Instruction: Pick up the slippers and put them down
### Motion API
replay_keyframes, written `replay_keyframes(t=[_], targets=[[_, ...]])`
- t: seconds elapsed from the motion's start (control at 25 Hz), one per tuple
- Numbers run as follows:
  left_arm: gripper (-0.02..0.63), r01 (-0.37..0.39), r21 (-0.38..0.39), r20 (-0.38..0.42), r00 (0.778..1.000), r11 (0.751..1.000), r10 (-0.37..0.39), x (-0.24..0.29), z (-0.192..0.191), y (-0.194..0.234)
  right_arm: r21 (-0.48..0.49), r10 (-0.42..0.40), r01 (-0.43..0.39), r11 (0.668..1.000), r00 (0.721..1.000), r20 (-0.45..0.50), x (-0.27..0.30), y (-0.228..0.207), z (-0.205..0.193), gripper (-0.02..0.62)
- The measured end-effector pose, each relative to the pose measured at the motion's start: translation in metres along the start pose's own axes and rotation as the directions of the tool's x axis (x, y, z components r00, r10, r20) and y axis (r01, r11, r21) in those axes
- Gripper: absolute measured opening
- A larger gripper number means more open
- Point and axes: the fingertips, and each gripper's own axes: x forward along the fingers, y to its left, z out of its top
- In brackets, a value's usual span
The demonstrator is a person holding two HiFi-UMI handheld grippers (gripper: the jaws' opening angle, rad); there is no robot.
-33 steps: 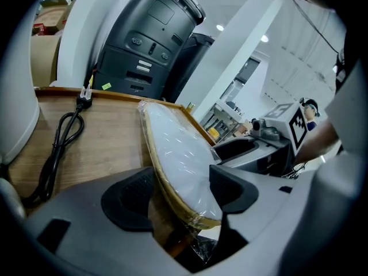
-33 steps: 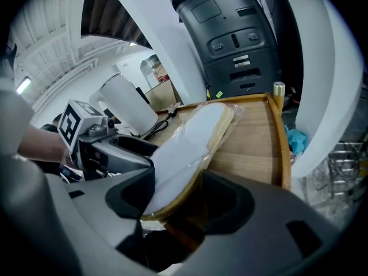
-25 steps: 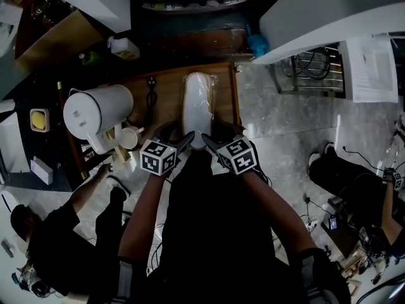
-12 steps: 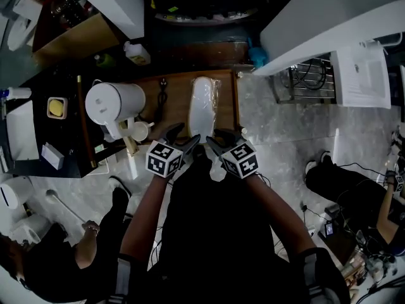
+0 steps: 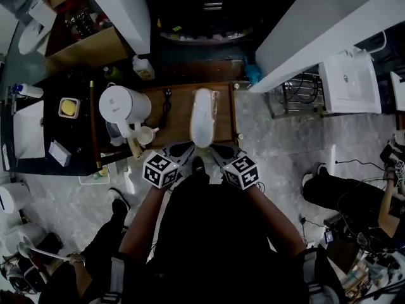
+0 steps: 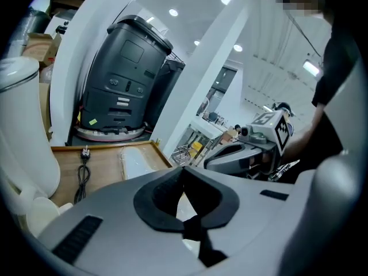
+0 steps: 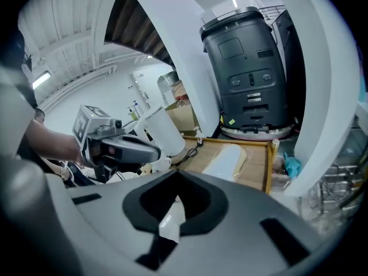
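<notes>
On the table (image 5: 178, 114): white slippers (image 5: 202, 116) in clear wrap, ahead of and below both grippers. Probably light, soft, slick in the film; best pinched at the near end. Left hand-held gripper (image 5: 181, 149), right hand-held gripper (image 5: 221, 151): jaws just closed, together, empty. No writing legible.

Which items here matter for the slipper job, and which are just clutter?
Job: wrapped white slippers; the wooden table under them; left tongs and right tongs, both shut and empty.
Clutter: white jug; cup; black power cord; dark grey machine behind the table.
</notes>
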Motion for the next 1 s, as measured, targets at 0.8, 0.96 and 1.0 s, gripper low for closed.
replay_keyframes(t=[0.8,0.96,1.0], targets=[[0.011,0.031,0.061,0.049,0.998,0.998,-0.034,-0.031,0.004,-0.046,-0.117,0.092,-0.08,0.99,0.991,0.101,-0.034,0.049,0.01,0.006],[0.011,0.033,0.064,0.052,0.998,0.997,-0.036,-0.031,0.002,-0.049,-0.129,0.084,-0.071,0.989,0.992,0.098,-0.037,0.047,0.009,0.006],[0.011,0.035,0.065,0.052,0.998,0.997,-0.038,-0.03,0.002,-0.051,-0.128,0.081,-0.069,0.989,0.992,0.096,-0.038,0.046,0.008,0.006]])
